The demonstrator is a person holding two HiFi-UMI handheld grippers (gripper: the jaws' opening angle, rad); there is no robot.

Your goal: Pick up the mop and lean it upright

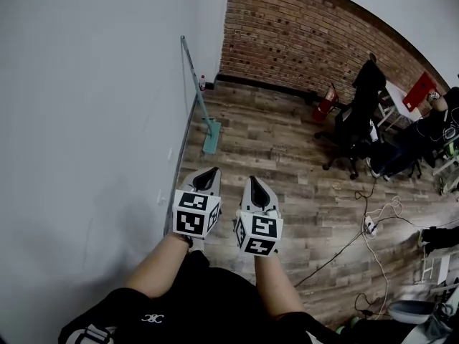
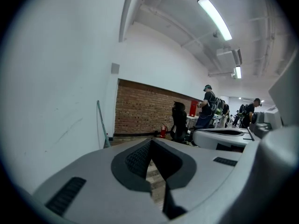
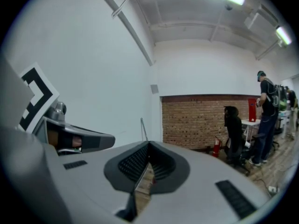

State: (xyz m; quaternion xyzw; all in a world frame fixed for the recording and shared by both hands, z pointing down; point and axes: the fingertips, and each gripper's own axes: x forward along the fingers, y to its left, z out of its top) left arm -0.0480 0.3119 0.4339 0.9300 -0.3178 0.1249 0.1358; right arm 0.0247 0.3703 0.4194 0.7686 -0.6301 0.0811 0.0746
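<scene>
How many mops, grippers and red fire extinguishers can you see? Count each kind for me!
mop: 1
grippers: 2 (left gripper, right gripper)
fire extinguisher: 1
Total: 4

Left gripper [image 1: 212,171] and right gripper [image 1: 252,182] side by side, closed, empty.

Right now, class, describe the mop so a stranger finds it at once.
Find the white wall on the left, where it meets the wood floor. The mop leans there, short of the brick wall. Nothing else is a thin teal pole with a flat head.
</scene>
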